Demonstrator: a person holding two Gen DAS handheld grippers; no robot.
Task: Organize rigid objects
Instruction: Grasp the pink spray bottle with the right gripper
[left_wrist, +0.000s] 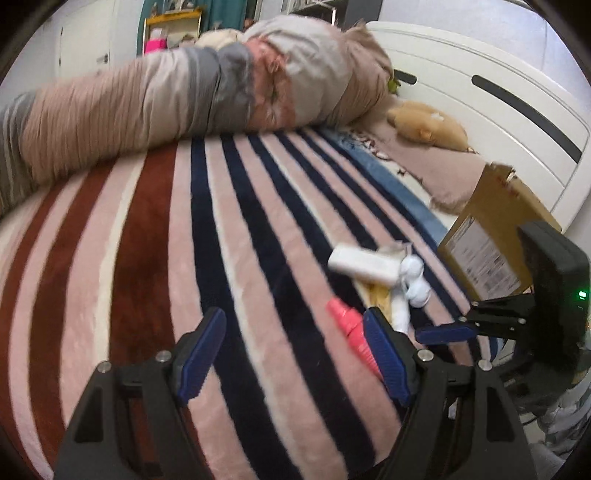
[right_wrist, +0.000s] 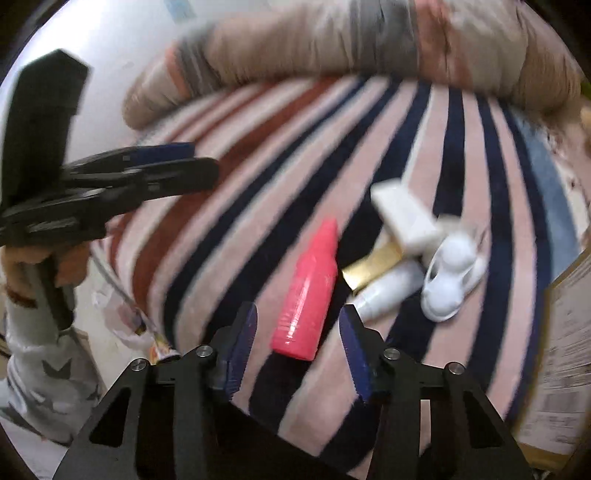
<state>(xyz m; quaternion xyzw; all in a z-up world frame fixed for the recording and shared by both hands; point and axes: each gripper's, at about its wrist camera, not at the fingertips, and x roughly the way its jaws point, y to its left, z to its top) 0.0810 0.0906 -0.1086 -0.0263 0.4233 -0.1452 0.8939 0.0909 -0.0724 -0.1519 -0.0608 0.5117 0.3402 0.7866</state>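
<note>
A pink bottle (right_wrist: 308, 295) lies on the striped blanket, right in front of my right gripper (right_wrist: 301, 354), which is open and empty with its jaws either side of the bottle's base. Behind it lie a white box (right_wrist: 404, 218), a gold bar-shaped item (right_wrist: 373, 267), a white bottle (right_wrist: 388, 291) and a white plastic toy (right_wrist: 450, 280). My left gripper (left_wrist: 295, 354) is open and empty above the blanket; the pink bottle (left_wrist: 347, 321) lies by its right finger. The white box (left_wrist: 362, 264) and the toy (left_wrist: 413, 277) lie beyond. The right gripper (left_wrist: 447, 332) shows at the right.
A cardboard box (left_wrist: 487, 236) stands at the bed's right side, near the white headboard (left_wrist: 480, 96). A rolled duvet (left_wrist: 177, 99) lies across the far side. A plush toy (left_wrist: 428, 125) rests by the headboard. The left gripper (right_wrist: 147, 166) and the hand show at left.
</note>
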